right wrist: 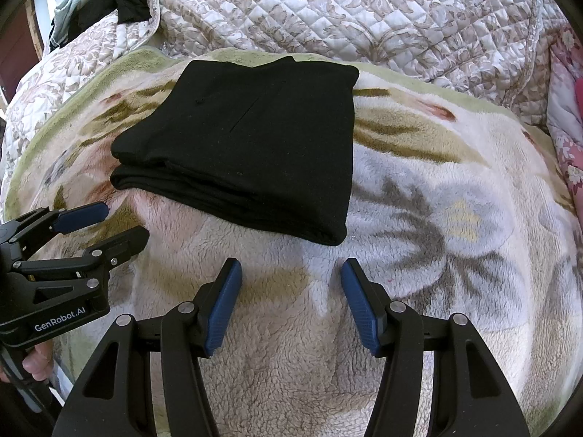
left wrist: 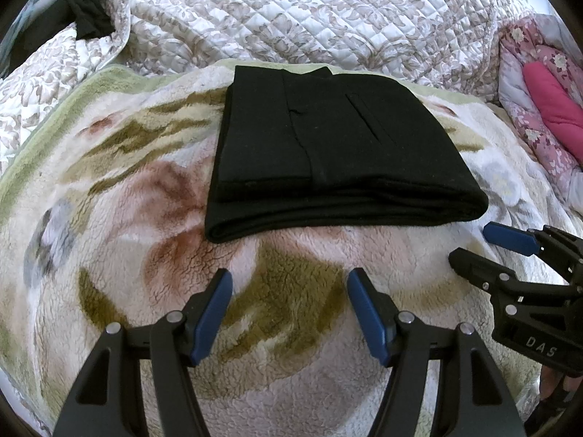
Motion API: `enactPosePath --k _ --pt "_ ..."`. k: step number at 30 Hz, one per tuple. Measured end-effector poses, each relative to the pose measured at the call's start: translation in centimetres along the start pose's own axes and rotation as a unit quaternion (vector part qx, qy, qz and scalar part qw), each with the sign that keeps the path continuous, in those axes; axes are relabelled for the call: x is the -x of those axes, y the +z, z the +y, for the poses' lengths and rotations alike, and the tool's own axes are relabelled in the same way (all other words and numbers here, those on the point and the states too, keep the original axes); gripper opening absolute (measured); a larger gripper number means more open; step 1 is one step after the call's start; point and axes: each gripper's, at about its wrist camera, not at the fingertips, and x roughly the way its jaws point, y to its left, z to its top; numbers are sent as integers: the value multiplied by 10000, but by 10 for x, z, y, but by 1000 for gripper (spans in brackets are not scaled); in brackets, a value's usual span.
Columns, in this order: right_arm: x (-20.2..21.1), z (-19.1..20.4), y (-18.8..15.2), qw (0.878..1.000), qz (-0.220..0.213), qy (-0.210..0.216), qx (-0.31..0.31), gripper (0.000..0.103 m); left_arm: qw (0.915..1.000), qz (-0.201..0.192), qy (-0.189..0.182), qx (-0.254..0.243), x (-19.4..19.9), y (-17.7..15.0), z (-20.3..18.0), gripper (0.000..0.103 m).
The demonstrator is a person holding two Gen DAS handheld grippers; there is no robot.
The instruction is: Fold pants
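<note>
- Pants (left wrist: 328, 145), black, folded into a flat stack on the fleece blanket (left wrist: 153, 218), lying ahead of both claws, apart from them.
- Left claw (left wrist: 289, 287): released, jaws spread, nothing between, over bare blanket; pants ahead of its tips.
- Right claw (right wrist: 291, 276): released, empty; pants ahead and leftward.
- Quilt (left wrist: 309, 11) lies beyond the pants.

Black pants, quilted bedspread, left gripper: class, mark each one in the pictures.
black pants (left wrist: 339, 145), left wrist view, top folded layer
quilted bedspread (left wrist: 309, 11), left wrist view, flat patterned stretch behind the pants
left gripper (right wrist: 124, 224), right wrist view, between its fingertips
</note>
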Motion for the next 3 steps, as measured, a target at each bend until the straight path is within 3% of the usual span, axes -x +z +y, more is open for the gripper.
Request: enactPosePath --k 3 --pt "0 1 0 10000 -3 0 -1 58 10000 -8 22 -13 0 0 0 69"
